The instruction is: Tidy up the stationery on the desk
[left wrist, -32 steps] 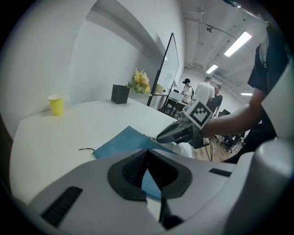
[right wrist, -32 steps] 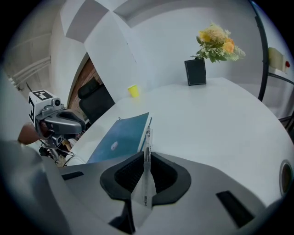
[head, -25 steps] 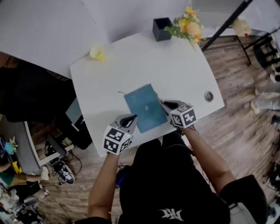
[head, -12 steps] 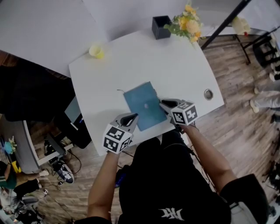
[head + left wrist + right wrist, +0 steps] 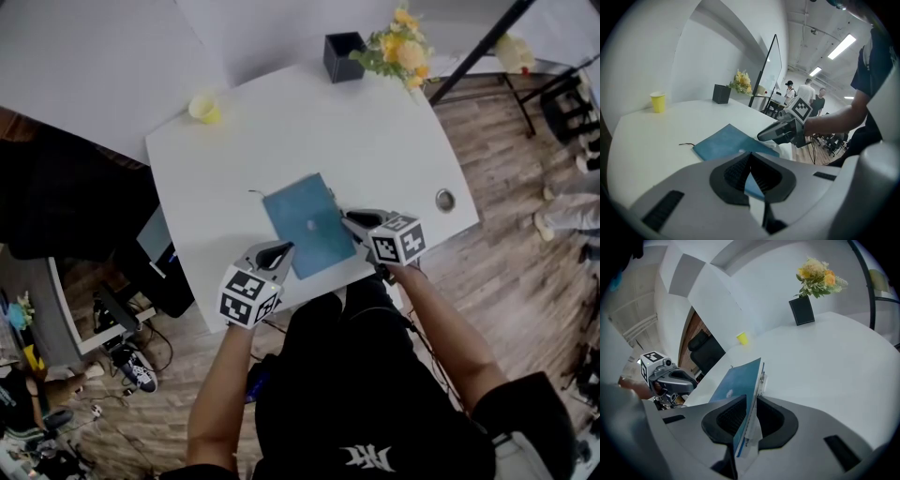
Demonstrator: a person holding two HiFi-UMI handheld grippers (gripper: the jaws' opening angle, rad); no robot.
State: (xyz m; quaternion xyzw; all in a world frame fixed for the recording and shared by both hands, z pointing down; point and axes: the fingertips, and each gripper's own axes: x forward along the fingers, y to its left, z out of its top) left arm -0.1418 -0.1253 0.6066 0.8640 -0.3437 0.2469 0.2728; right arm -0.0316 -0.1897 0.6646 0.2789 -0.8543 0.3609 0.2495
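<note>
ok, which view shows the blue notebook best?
Head view: almost the whole notebook seen from above on the desk. Left gripper view shows it foreshortened, near part hidden behind the left tongs. Right gripper view shows it edge-on, clamped in the right tongs.

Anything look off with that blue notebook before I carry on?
White sheets poke out beneath the cover of the blue notebook, where the right gripper clamps its edge; a thin dark cord trails from its far corner onto the desk.

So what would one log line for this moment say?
left gripper: shut, empty | right gripper: shut on edge of blue notebook | yellow cup, flowers: far end of white desk
</note>
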